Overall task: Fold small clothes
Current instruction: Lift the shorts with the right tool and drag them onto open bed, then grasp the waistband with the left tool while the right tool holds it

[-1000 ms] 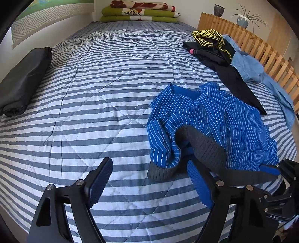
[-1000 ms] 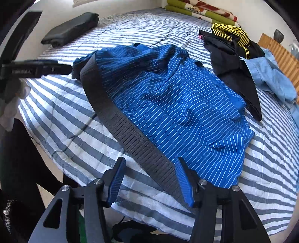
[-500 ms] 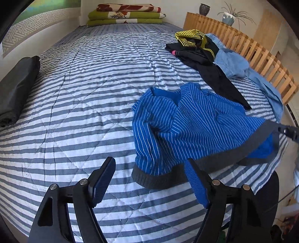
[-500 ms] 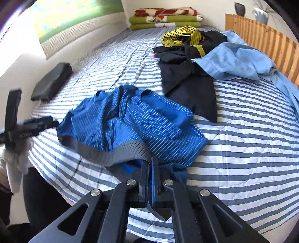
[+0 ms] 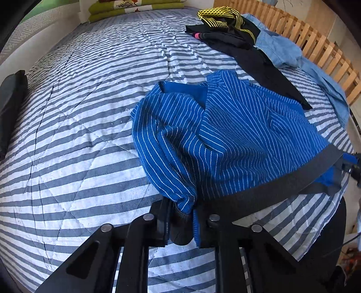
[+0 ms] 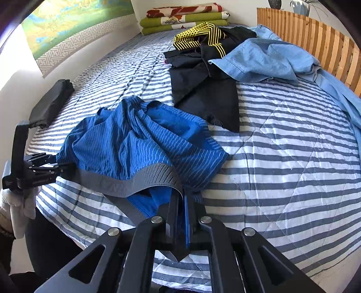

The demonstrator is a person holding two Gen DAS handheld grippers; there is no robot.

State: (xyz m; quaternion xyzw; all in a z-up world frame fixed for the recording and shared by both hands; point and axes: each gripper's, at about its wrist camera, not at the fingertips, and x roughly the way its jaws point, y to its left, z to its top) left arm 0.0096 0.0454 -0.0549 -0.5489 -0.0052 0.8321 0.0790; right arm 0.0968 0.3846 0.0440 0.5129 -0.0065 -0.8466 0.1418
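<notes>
The blue striped shorts (image 5: 225, 139) lay crumpled near the front edge of the bed (image 5: 90, 126), on its grey-and-white striped quilt, with their dark grey waistband (image 5: 293, 178) running along that edge. The left gripper (image 5: 180, 223) was clamped on one end of the waistband, its jaws pressed together over a bunched fold of blue cloth and grey elastic. The right gripper (image 6: 179, 216) was likewise closed tight on the other end of the waistband, where the elastic curled up between its jaws. Between the two grips the band hung in a shallow curve rather than drawn straight. In the right wrist view the left gripper showed at the left side, held by a hand in a white glove (image 6: 20, 202), at the front edge of the bed. Behind the shorts, toward the far right part of the bed, a black garment (image 6: 203, 90) lay spread, with a yellow-and-black patterned piece (image 6: 196, 37) on top of it and a light blue shirt (image 6: 270, 58) beside it along the wooden slatted rail (image 6: 304, 29). A dark folded item (image 6: 52, 101) rested at the left edge of the bed, and folded green and red blankets (image 6: 182, 18) were stacked at the far end.
</notes>
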